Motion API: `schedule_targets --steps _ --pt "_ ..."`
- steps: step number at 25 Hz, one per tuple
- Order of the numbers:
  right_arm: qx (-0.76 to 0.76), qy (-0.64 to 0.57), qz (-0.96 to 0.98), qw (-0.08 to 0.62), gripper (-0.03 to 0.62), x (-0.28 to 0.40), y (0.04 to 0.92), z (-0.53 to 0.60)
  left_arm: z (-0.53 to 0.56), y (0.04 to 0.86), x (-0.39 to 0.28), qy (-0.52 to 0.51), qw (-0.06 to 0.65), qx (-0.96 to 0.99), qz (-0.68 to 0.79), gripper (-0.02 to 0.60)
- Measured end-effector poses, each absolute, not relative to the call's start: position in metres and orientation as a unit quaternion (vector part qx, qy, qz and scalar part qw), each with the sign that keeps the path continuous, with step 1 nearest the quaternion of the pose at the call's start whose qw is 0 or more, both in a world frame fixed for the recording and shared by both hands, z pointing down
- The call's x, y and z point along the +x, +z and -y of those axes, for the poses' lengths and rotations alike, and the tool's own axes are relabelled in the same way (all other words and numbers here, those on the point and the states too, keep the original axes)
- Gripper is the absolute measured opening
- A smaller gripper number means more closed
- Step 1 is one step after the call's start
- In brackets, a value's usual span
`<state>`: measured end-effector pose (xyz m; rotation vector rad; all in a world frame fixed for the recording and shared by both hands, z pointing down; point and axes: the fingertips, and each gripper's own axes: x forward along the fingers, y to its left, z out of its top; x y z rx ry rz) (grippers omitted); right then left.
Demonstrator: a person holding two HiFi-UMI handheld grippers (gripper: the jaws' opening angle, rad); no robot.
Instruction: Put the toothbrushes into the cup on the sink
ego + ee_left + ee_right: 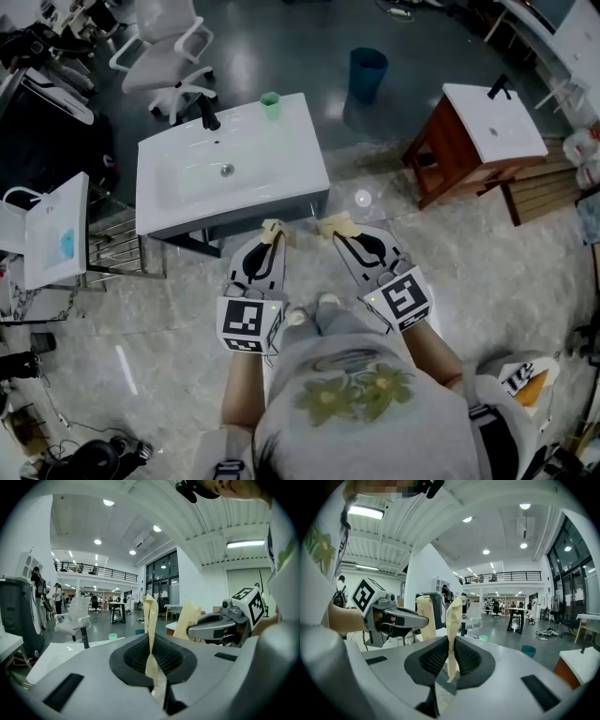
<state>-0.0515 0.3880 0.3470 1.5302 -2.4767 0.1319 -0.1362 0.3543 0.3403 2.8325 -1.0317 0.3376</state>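
Cup: a green cup (pixel 270 104) stands upright on the far right corner of the white sink (pixel 291 159), on the flat rim beyond the basin.
Cup contents: too small to tell.
Toothbrushes: none can be made out in any view.
Faucet: a black faucet (pixel 208 117) stands on the sink's far rim, left of the cup and apart from it.
Sink: a rectangular white top on a dark cabinet, with the drain in the middle of the basin.
Left gripper: the left gripper (pixel 273 228) is held at the sink's near edge, tips towards the sink and tilted slightly down. Its tape-wrapped jaws are pressed together with nothing between them.
Right gripper: the right gripper (pixel 336 225) is level with the left one at the same near edge. Its taped jaws meet too, and it holds nothing.
Spacing: the two sets of tips are near each other but apart. Contact with the sink cannot be told.
Person: stands on the near side of the sink, one gripper in each hand.
Bin: a blue bin (pixel 367 73) stands on the floor beyond the sink's far right corner, well apart.
Second basin: a wooden cabinet (pixel 450 155) with its own white basin stands well to the right of the sink.
Chair: a white office chair (pixel 169 52) stands beyond the sink's far left side.
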Motion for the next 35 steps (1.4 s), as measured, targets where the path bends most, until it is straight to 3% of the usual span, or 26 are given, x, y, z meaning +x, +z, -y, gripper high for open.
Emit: schedule_targets --steps 20,35 --pt "0.491 0.048 0.863 0.109 0.063 -0.01 0.369 -0.329 -0.306 0.365 -0.1 0.117 0.06 0.916 0.38 0.031" --pt "0.498 0.05 0.857 0.121 0.063 0.009 0.374 -0.211 -0.174 0.359 -0.083 0.098 0.051 0.921 0.373 0.031"
